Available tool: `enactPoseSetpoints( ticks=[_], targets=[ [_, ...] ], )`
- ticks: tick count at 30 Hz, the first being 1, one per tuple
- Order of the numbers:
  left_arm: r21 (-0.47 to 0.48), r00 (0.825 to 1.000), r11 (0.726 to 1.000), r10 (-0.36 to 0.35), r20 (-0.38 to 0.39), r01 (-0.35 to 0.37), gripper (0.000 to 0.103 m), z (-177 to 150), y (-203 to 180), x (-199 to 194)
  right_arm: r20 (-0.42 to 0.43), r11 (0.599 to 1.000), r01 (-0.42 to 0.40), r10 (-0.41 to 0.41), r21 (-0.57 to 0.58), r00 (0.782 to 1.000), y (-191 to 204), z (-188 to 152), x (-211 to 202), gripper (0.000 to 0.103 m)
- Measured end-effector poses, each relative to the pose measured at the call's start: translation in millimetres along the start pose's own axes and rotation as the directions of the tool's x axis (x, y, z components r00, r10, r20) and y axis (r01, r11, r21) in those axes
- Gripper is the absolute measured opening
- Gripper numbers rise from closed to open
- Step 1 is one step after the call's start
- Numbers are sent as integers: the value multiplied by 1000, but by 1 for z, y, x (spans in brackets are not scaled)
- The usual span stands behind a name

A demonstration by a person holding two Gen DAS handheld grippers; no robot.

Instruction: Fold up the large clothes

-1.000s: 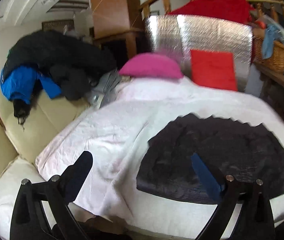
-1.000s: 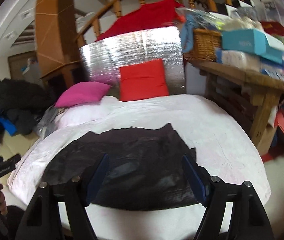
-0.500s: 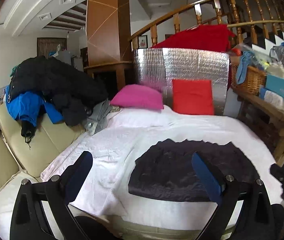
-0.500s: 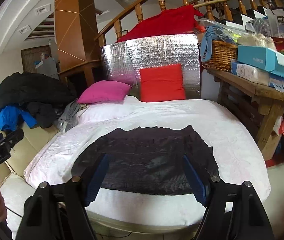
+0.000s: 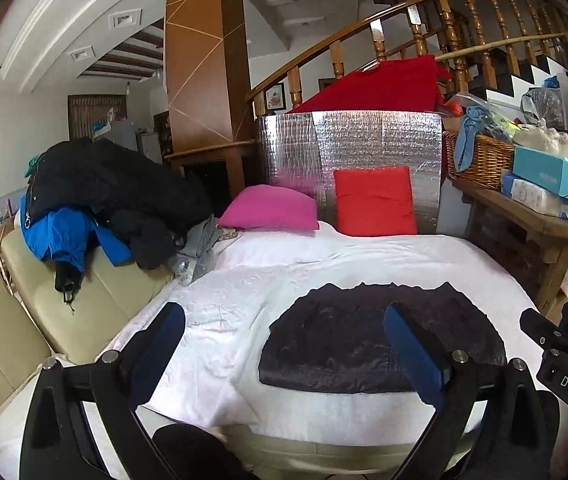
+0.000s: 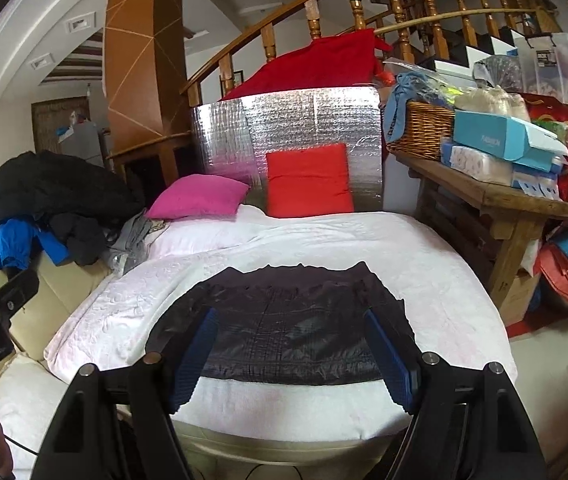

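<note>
A dark, shiny garment [image 5: 348, 344] lies folded flat into a rectangle on the white bed cover [image 5: 243, 304], near the front edge. It also shows in the right wrist view [image 6: 284, 320]. My left gripper [image 5: 284, 344] is open and empty, held back from the bed, to the left of the garment. My right gripper [image 6: 292, 348] is open and empty, held back in front of the garment. The right gripper's body shows at the right edge of the left wrist view [image 5: 564, 364].
A pile of black and blue jackets [image 5: 95, 200] sits on a cream sofa [image 5: 55, 312] at left. A pink pillow [image 5: 271, 208] and red cushion [image 5: 376, 200] lean at the bed's head. A cluttered wooden bench [image 6: 504, 196] stands at right.
Both grippers have pulled back and up from the bed. The garment now looks smaller and farther away, lying still.
</note>
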State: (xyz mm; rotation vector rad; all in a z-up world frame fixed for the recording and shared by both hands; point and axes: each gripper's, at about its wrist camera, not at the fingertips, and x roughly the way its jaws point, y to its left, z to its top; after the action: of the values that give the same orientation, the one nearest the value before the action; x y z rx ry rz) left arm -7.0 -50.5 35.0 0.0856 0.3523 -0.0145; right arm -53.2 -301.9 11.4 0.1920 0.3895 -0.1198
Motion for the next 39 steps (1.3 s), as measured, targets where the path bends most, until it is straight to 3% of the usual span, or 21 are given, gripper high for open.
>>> enactPoseSetpoints(
  ticks=[13, 39],
  targets=[
    [4, 999, 1000, 5, 44, -5, 100, 6, -6, -21, -29, 997, 55, -57, -53, 998, 1, -4, -13, 78],
    [2, 999, 1000, 2, 46, -2, 100, 7, -3, -20, -30, 998, 57, -58, -42, 998, -3, 0, -11, 78]
  ],
)
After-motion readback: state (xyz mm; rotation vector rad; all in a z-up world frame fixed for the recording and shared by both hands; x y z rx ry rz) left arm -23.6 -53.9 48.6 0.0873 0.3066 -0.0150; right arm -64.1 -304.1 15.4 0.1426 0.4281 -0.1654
